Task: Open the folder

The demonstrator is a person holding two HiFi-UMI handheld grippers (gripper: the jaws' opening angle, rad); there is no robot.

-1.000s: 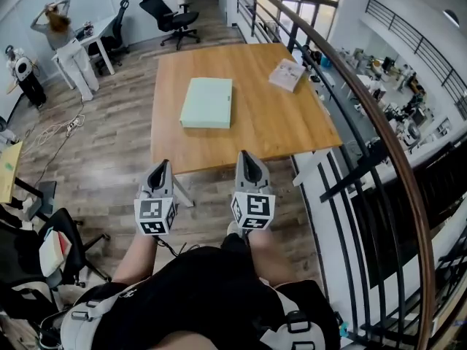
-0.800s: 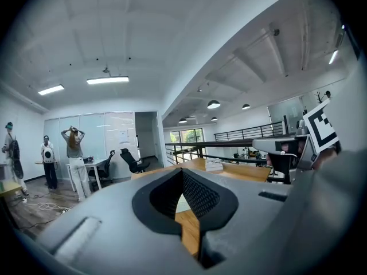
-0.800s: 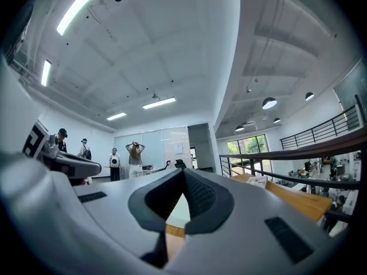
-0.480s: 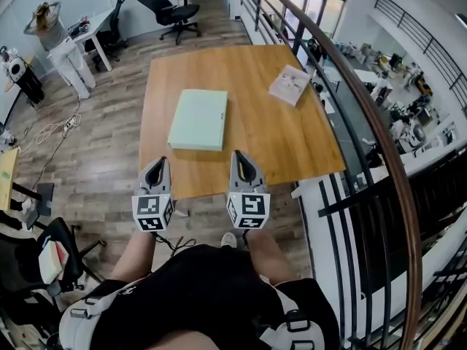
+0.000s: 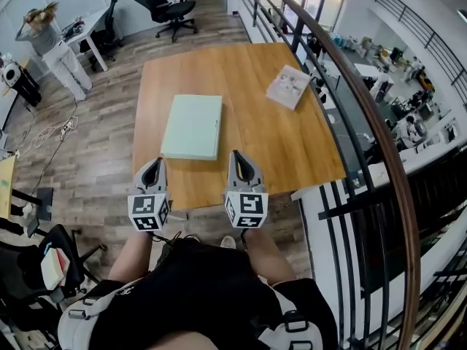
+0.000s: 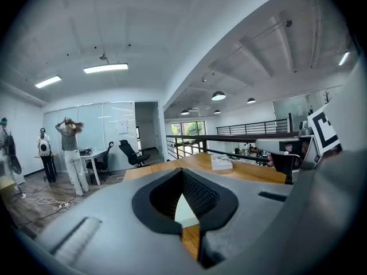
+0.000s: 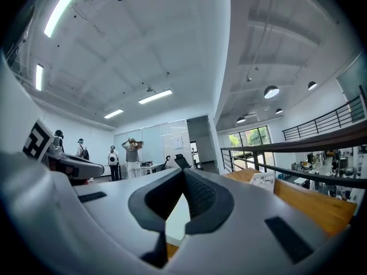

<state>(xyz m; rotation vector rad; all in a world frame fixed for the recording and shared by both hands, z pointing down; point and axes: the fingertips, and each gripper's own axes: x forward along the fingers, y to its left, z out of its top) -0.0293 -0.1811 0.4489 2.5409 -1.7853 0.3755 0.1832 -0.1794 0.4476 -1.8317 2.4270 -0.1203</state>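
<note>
A pale green folder [image 5: 193, 126] lies flat and closed on the wooden table [image 5: 292, 144], toward its near left part. My left gripper [image 5: 153, 168] hangs over the table's near edge, shut and empty, just short of the folder. The right gripper [image 5: 239, 159] is beside it to the right, also shut and empty, a little right of the folder's near corner. In the left gripper view a sliver of the folder [image 6: 186, 211] shows between the closed jaws. The right gripper view shows the same pale folder [image 7: 176, 213] through its jaws.
A white booklet [image 5: 287, 87] lies at the table's far right. A dark railing [image 5: 379, 137] runs along the right side. Office chairs [image 5: 162, 6] and a white desk [image 5: 62, 49] stand beyond the table, with people at the far left. Another chair [image 5: 55, 250] is at my near left.
Both grippers have moved forward toward the table together and now reach over its near edge. The folder lies as before. Jaws stayed shut.
</note>
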